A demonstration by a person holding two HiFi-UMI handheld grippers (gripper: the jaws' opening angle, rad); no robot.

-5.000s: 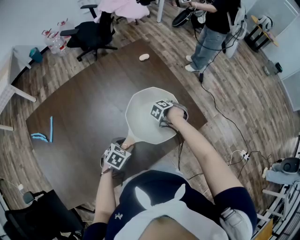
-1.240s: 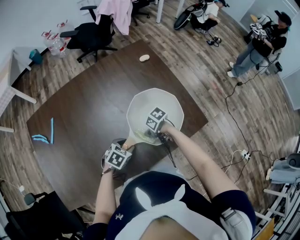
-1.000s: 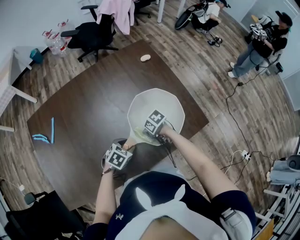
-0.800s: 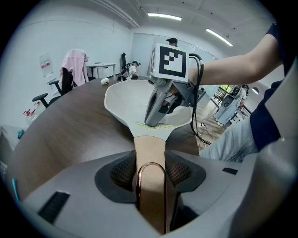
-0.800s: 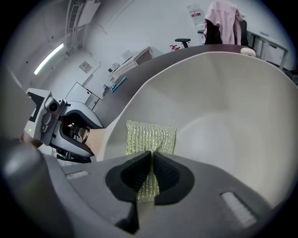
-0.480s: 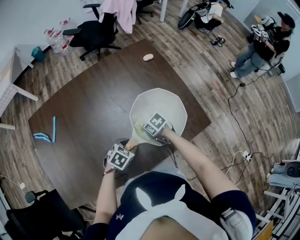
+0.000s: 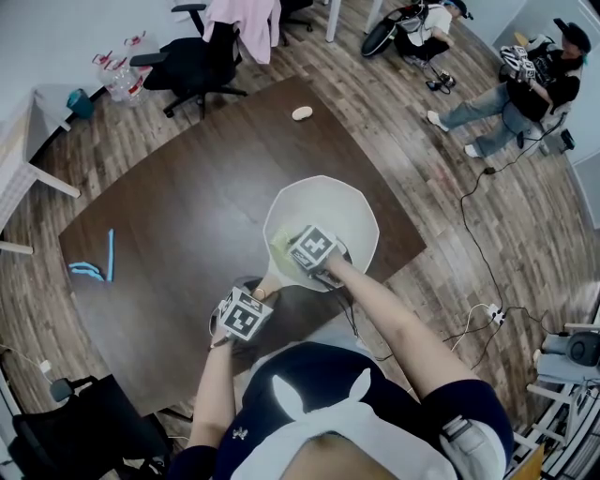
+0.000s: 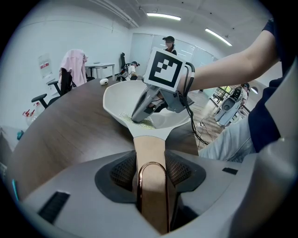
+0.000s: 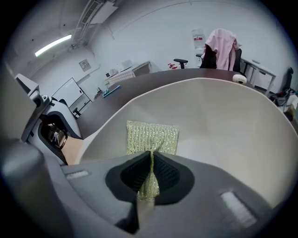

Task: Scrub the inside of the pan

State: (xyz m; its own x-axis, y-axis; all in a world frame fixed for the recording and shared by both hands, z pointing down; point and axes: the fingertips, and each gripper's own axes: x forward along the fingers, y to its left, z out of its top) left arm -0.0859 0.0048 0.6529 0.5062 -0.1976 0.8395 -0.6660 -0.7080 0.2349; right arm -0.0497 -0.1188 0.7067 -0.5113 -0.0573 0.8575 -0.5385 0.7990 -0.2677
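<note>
Grips the pan (image 7: 330,208) by its tan handle (image 8: 150,149) with the left gripper (image 8: 151,175), pads pressed on both sides of the handle and the metal hanging loop showing between them. Keeps the pan flat on the dark brown tabletop (image 7: 187,216), near the edge closest to the body, handle toward the left gripper. Pinches a yellow-green scouring cloth (image 9: 152,137) in the right gripper (image 9: 151,174), clenched tight on the cloth's near end. Reaches down inside the pan with that gripper, tilted steeply. Presses the free end of the cloth flat against the pale inner wall, on the side next to the handle. Leaves the rest of the white inside bare. Shares the tabletop with a small pale lump (image 7: 302,113) at the far end and some blue strips (image 7: 94,267) to the left, both well apart from the pan. Faces an office chair (image 7: 192,61) with a pink garment (image 7: 242,19) beyond the tabletop.
</note>
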